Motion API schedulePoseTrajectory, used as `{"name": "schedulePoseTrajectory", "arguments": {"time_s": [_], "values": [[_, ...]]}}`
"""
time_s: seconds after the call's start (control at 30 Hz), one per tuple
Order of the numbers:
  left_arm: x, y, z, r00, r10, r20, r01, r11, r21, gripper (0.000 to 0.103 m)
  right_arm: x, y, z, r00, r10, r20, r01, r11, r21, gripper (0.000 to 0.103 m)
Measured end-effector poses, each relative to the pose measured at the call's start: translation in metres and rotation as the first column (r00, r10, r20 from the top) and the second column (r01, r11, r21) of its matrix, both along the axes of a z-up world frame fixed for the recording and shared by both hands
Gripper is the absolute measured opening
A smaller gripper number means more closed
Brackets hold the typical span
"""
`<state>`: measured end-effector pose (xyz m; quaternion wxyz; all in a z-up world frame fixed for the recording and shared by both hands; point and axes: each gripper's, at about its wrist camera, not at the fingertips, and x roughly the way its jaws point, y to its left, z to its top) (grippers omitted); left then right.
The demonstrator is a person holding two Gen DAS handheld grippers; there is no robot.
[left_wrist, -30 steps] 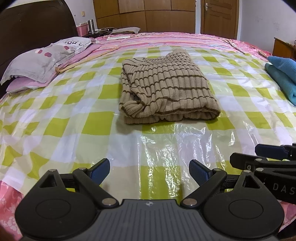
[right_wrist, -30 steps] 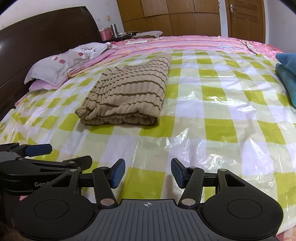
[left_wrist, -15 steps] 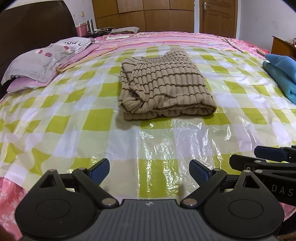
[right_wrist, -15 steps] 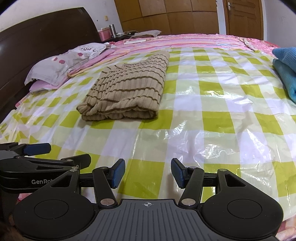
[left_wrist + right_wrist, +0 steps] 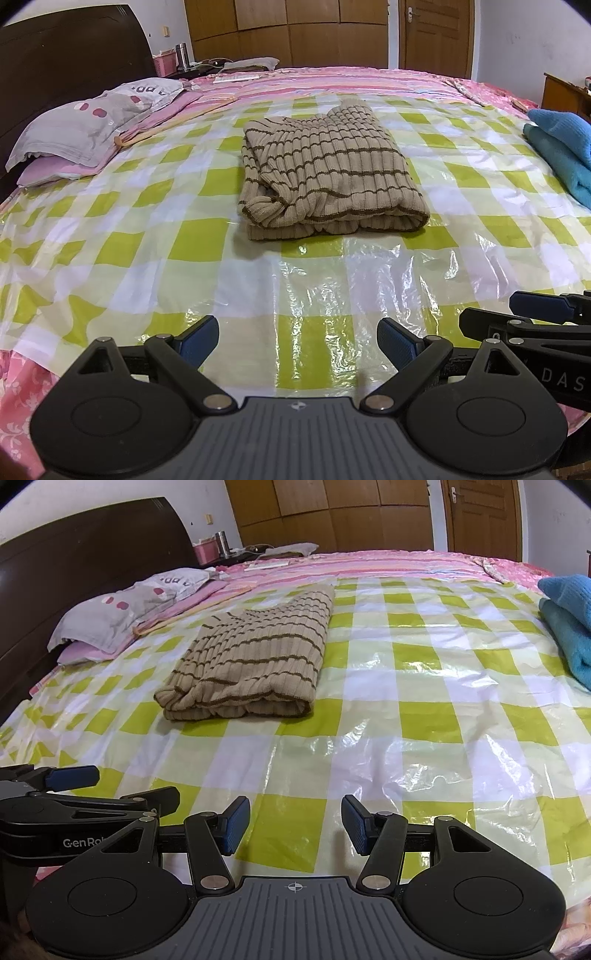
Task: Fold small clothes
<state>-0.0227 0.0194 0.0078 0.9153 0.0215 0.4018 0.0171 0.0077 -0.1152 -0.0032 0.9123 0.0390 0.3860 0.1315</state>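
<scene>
A folded beige sweater with brown stripes lies on the green-and-white checked plastic sheet that covers the bed. My left gripper hovers over the sheet's near edge, well short of the sweater, open with nothing between its blue pads. My right gripper stands beside it, also open and empty. Each gripper shows at the edge of the other's view: the right one, the left one.
Folded blue clothes are stacked at the right edge of the bed. A grey pillow lies at the left by the dark headboard. A nightstand with a metal cup stands behind; wooden wardrobe and door at the back.
Both views have shifted slightly, so the sweater sits a little higher and farther in the frames. Both grippers stay open and empty.
</scene>
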Motion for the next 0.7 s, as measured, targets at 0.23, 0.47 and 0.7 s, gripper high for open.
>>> {"name": "schedulePoseTrajectory", "arguments": {"time_s": [0.23,0.47,0.7], "values": [[-0.0007,0.0004,0.0002,1.000,0.002,0.000,-0.002,1.000,-0.003,0.097,-0.0002,0.0004,0.0002,1.000,-0.001,0.000,0.001,1.000,0.001,0.055],[-0.0012,0.0005,0.0001,1.000,0.003,0.000,-0.003,1.000,-0.003,0.097,-0.0005,0.0004,0.0001,1.000,-0.001,0.000,0.001,1.000,0.001,0.055],[-0.0021,0.0005,0.0003,1.000,0.002,0.000,-0.002,1.000,0.000,0.097,-0.0008,0.0005,-0.0003,1.000,0.000,-0.001,0.000,1.000,0.002,0.055]]}}
